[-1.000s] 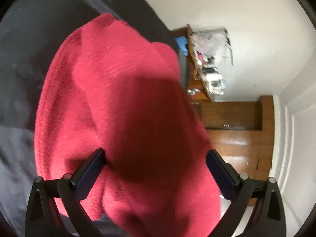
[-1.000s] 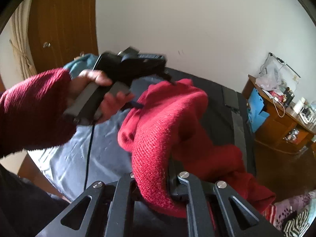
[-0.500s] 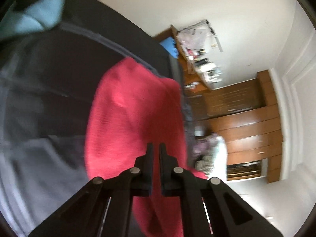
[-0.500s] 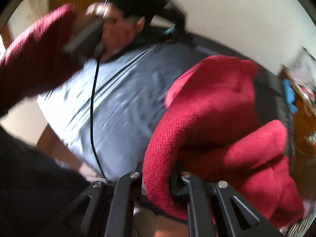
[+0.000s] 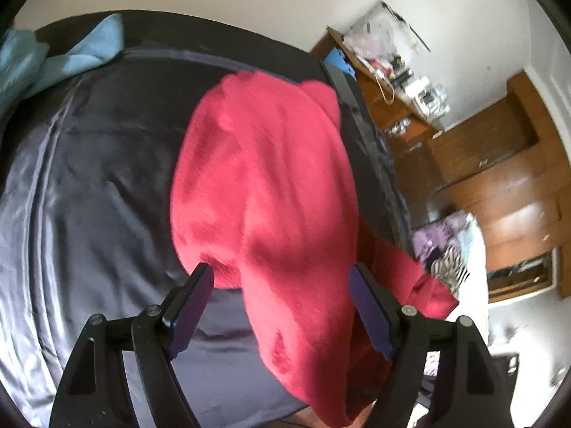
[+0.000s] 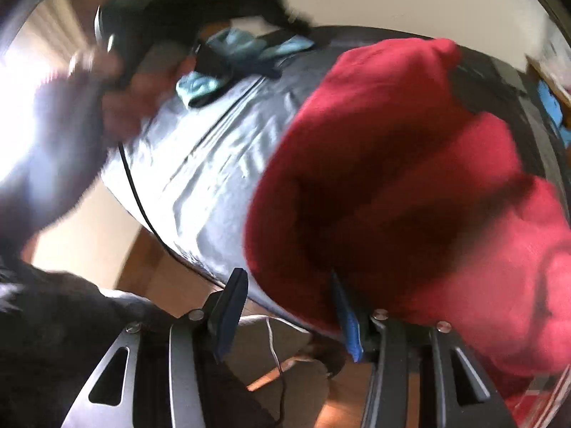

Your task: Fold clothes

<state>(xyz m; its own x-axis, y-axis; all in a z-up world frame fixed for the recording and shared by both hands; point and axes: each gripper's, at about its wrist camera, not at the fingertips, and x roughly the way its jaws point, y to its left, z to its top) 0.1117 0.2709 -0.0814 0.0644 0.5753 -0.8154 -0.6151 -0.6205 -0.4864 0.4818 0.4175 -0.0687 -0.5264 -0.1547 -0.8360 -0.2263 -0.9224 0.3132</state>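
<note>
A red knit sweater (image 5: 271,185) lies bunched on the dark grey bed sheet (image 5: 89,185), its near end hanging over the bed's edge. My left gripper (image 5: 282,274) is open, its fingers wide apart on either side of the sweater's near part. In the right wrist view the sweater (image 6: 410,164) fills the right half. My right gripper (image 6: 287,274) is open, with the red fabric resting against its right finger (image 6: 344,314). A blurred hand holds the left gripper (image 6: 153,7) at the upper left of that view.
A light blue cloth (image 5: 53,57) lies at the bed's far left corner. A cluttered wooden dresser (image 5: 392,82) and wooden cabinets (image 5: 499,178) stand to the right of the bed. Patterned clothes (image 5: 446,246) lie on the floor. A black cable (image 6: 135,196) hangs across the sheet.
My right gripper, shut on the sweater before, has opened. My left gripper shut half a second ago and has opened wide again. The sweater has dropped onto the bed.
</note>
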